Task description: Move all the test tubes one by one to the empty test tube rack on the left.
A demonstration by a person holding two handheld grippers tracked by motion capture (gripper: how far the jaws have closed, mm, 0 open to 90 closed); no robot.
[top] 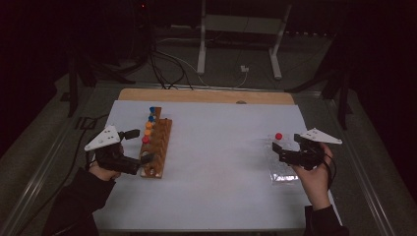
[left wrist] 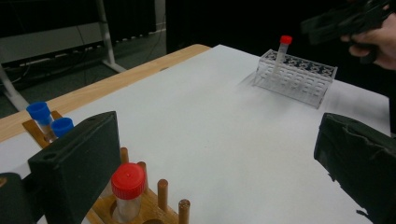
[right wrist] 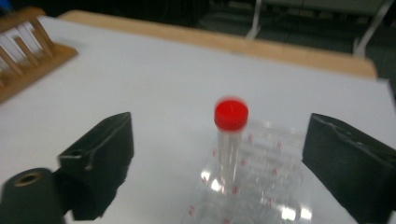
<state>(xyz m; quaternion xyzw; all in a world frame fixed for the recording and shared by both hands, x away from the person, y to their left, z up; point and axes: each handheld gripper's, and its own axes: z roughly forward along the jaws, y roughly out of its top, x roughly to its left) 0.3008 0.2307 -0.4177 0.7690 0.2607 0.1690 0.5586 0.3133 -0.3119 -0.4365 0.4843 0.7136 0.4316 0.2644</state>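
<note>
A wooden rack (top: 158,147) on the left of the white table (top: 216,162) holds several tubes with blue, orange and red caps. My left gripper (top: 140,146) stands open at its near end. In the left gripper view a red-capped tube (left wrist: 127,186) stands in the rack beside the left jaw, and the other jaw is far off it. At the right, a clear plastic rack (top: 283,173) holds one red-capped tube (top: 279,136). My right gripper (top: 287,142) is open around that tube (right wrist: 229,140), and neither pad touches it.
A bare wooden strip (top: 206,96) runs along the table's far edge. Behind it stand a white metal frame (top: 201,49) and cables on the floor. Blue-capped tubes (left wrist: 46,121) fill the wooden rack's far end. Bare white surface lies between the two racks.
</note>
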